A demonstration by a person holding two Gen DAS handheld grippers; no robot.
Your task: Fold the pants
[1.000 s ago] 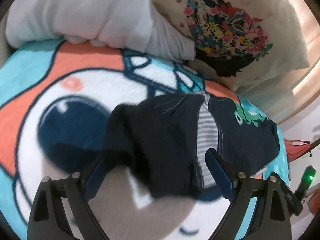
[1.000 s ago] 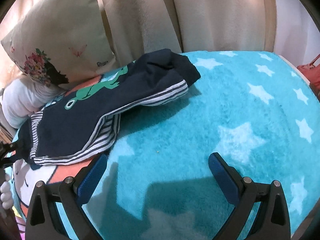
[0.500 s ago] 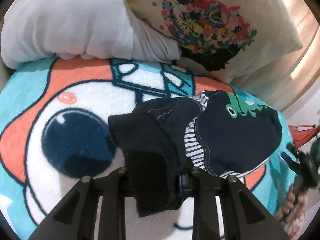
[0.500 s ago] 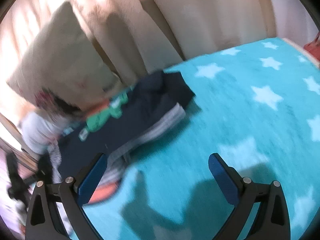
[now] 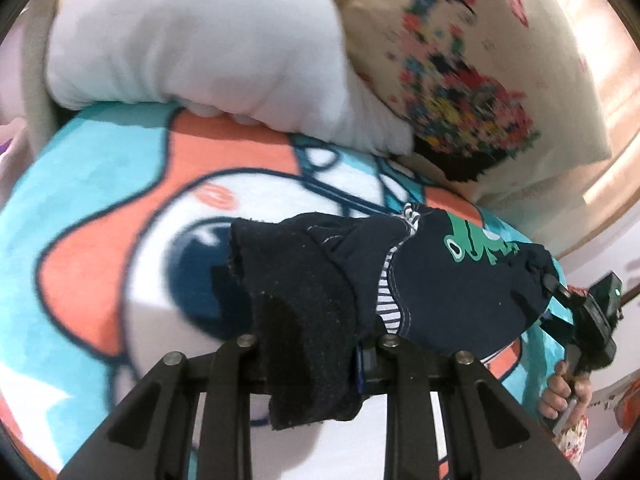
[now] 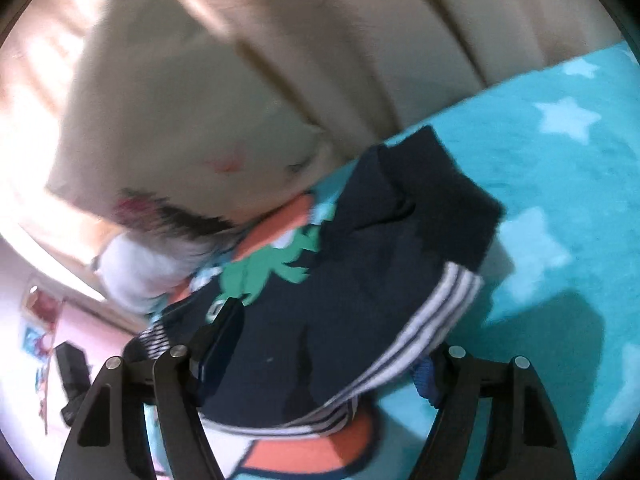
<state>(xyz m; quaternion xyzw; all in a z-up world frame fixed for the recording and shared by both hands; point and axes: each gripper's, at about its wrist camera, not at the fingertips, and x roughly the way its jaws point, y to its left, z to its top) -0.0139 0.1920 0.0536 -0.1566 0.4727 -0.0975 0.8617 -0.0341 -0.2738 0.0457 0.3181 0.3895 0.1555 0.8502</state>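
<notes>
We see the navy pants (image 5: pixel 460 292) with a green frog print lying on the cartoon-print blanket (image 5: pixel 120 184), near a white pillow (image 5: pixel 192 40) and a floral pillow (image 5: pixel 460 80). The left gripper (image 5: pixel 316 356) has its jaws clenched on a dark cuffed end of the garment, which bunches up between them, likely so that end can be carried over for a fold. The right gripper (image 6: pixel 324 344) straddles the striped edge of the pants (image 6: pixel 360 288), its 2 jaws standing apart on either side of the cloth; we judge it is positioned to take a 2nd hold, not yet pinching. Blur leaves finer contact unclear. The pants remain loosely heaped, so folding looks barely begun.
</notes>
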